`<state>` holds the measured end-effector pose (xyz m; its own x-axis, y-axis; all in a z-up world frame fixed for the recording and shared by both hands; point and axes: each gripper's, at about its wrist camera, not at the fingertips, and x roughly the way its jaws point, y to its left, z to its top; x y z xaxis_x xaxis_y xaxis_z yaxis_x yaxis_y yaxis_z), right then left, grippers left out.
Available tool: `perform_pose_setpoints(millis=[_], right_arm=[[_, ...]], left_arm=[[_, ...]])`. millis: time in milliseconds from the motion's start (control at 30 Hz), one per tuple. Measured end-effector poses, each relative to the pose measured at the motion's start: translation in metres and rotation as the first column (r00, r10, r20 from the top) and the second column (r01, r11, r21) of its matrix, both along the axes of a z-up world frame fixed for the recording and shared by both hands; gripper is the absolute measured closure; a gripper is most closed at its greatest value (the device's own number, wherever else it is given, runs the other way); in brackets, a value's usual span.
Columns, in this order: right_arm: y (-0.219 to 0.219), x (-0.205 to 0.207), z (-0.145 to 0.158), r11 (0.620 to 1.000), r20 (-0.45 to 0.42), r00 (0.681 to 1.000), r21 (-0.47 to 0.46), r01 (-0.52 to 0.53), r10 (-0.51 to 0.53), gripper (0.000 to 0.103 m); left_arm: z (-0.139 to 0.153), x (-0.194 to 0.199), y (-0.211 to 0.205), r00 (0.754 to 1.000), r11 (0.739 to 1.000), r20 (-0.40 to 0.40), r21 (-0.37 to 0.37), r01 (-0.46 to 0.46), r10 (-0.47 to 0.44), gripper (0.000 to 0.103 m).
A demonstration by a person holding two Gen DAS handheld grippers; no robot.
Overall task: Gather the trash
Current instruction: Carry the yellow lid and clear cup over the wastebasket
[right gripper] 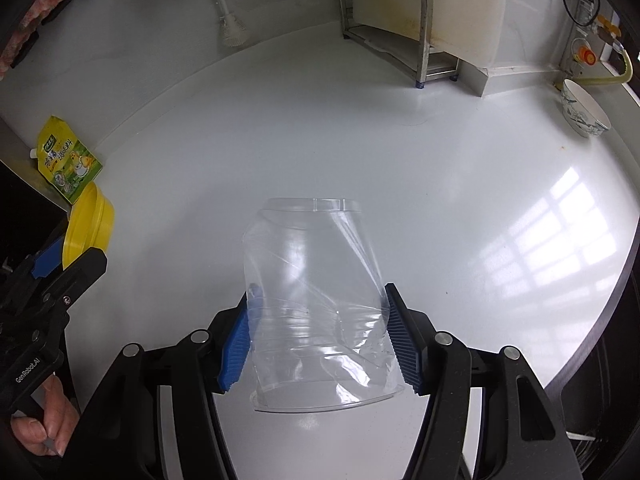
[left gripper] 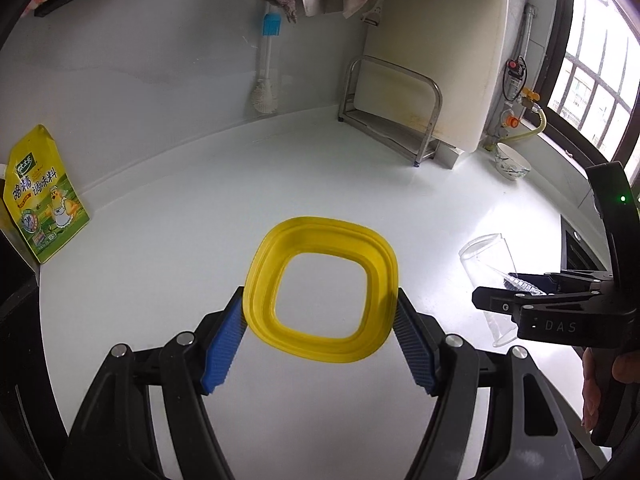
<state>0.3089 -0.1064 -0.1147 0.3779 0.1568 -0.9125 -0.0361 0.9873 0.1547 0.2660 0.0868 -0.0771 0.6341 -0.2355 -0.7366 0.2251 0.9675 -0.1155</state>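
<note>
Fingers first: your left gripper [left gripper: 320,336] has its blue fingers [left gripper: 224,348] pressed on opposite edges of the yellow ring lid [left gripper: 320,284], spread wide but gripping. The lid sits straight ahead between the pads, its open middle facing the camera, and looks to be carried clear of the worktop [left gripper: 200,200].

Your right gripper [right gripper: 320,344] likewise clamps the clear plastic cup [right gripper: 312,280], with the fingers [right gripper: 236,344] on its crumpled walls. The cup's long axis runs away from you along the fingers, one open rim near the pads and the other end far.

Both pieces of trash are in hand, one per gripper, with the two grippers side by side and close together.

Farther out: a yellow seasoning pouch [left gripper: 44,196] stands left against the wall, untouched, nearer your left hand. A bowl [right gripper: 584,114] and a metal rack [left gripper: 392,120] sit at the back. No bin is in view, so I cannot tell which way the drop-off lies.
</note>
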Motion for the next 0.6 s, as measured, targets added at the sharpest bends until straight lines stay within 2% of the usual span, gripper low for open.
perform_pose_setpoints(millis=[333,600], right_arm=[[-0.046,-0.095,0.022,0.993,0.059,0.992,0.039,0.111,-0.113,0.044],[-0.085,-0.181,0.032,0.975,0.089,0.972,0.07,0.21,-0.215,0.044]], left_arm=[[0.02,-0.071,-0.052,0.995,0.995,0.018,0.015,0.096,-0.096,0.034],[0.021,-0.134,-0.096,0.987,0.987,0.001,0.031,0.16,-0.16,0.034]])
